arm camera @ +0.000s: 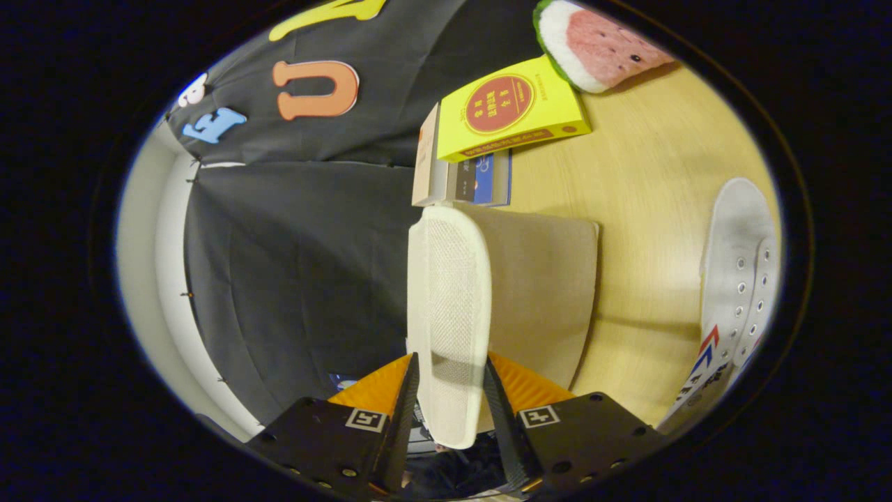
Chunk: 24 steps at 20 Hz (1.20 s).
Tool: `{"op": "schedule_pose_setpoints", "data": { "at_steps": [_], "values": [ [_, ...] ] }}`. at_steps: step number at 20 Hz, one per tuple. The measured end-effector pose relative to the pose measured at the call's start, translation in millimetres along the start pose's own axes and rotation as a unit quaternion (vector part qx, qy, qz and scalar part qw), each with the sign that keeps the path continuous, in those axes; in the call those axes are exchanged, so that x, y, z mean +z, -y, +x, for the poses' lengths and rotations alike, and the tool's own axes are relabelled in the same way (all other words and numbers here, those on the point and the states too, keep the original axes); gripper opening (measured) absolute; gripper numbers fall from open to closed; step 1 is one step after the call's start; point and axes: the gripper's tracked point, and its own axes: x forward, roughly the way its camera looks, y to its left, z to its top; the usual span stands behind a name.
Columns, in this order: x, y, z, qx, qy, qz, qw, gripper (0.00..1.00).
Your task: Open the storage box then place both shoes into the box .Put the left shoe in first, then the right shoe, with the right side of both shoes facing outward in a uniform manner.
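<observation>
Gripper [449, 390] was clamped on a white canvas shoe [449, 314]: both fingers pressed against its cream, cross-hatched rubber sole, one on each side, with the sole edge-on between them and running straight ahead beyond the tips. The shoe's off-white canvas upper [543, 293] lay to one side of the fingers, facing the light wooden tabletop [648, 181]. Whether the shoe touched the tabletop could not be told.

Further out on that same side, well apart from the held shoe, the second white canvas shoe [739, 293] rested on the tabletop, laces and metal eyelets visible, red and blue stripes on its side.

Just beyond the toe of the held shoe sat a small stack of books [463, 178], with a yellow box bearing a red round label [512, 108] on top of it. Beyond that, a plush watermelon slice [599, 45] lay on the tabletop.

On the other side of the fingers hung the black cloth booth wall [300, 265].
</observation>
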Motion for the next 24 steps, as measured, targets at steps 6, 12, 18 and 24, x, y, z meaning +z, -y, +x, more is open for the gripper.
{"op": "schedule_pose_setpoints", "data": {
  "at_steps": [6,12,18,24],
  "values": [
    [17,1,4,-0.022,0.052,0.043,0.998,0.04],
    [21,-35,-11,-0.004,0.065,0.015,0.998,0.00],
    [19,-79,-27,0.008,0.059,-0.002,0.998,0.00],
    [19,-156,-9,0.000,0.050,-0.061,0.997,0.00]
  ]
}}
